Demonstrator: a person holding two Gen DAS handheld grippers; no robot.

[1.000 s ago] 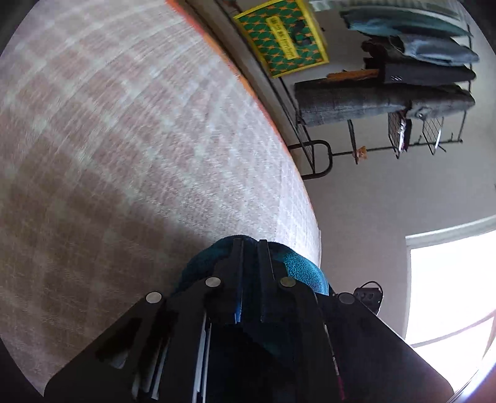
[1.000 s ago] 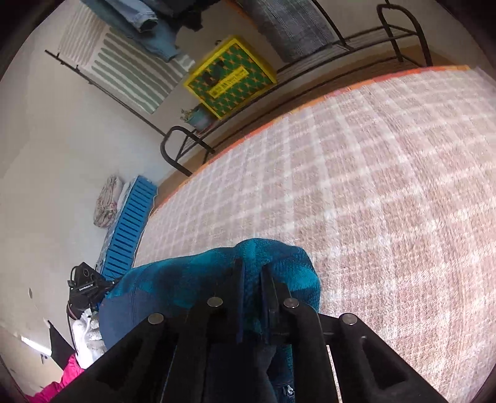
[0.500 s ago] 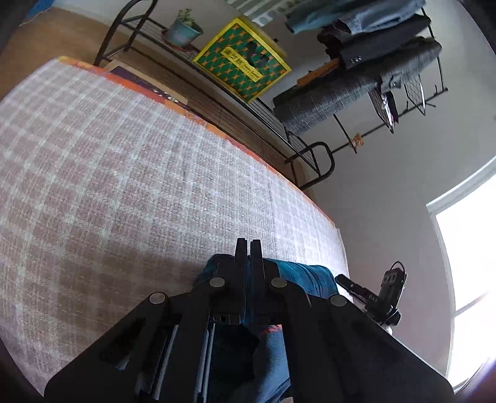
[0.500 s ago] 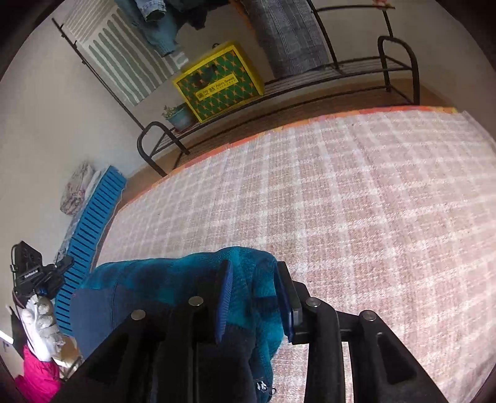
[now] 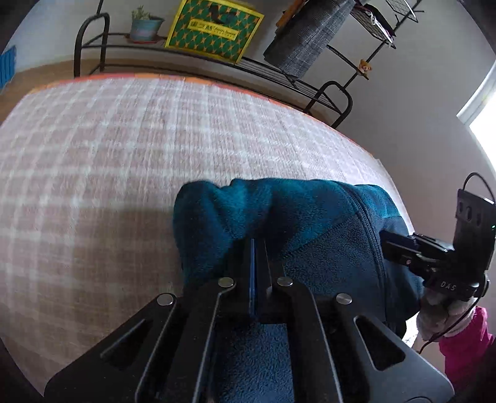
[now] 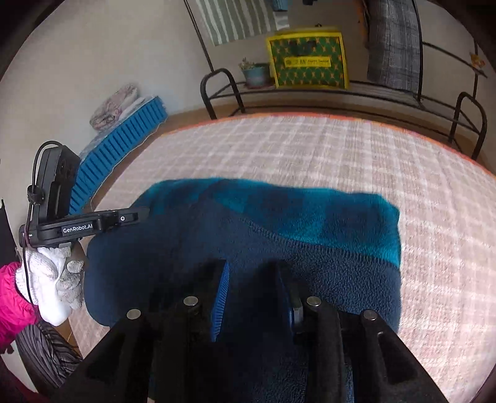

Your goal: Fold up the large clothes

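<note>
Left wrist view: the left gripper (image 5: pixel 259 248) points down at a pink-and-white checked bedcover (image 5: pixel 108 173). Its jaws are pinched nearly together on a fold of the blue fleece jacket (image 5: pixel 325 223), which lies bunched on the cover's near right part, zip running down its right side. At the right edge the right gripper (image 5: pixel 390 245) shows, carried by a white-gloved hand (image 5: pixel 434 313) w/ a pink sleeve (image 5: pixel 465 338). Behind the bed: black metal rack (image 5: pixel 328 93), yellow-green box (image 5: pixel 214 28), potted plant (image 5: pixel 145 26).

Right wrist view: right gripper (image 6: pixel 252 279) jaws stand partly apart, w/ dark navy fleece filling the gap btwn the pads; whether they press it can't be told. The jacket (image 6: pixel 303 217) spreads across the cover's near part, teal band along the far edge. Left gripper (image 6: pixel 136 214) reaches its left edge, gloved hand (image 6: pixel 52 279) beneath. Blue ribbed mat (image 6: pixel 124 148) lies on the floor at left.
</note>
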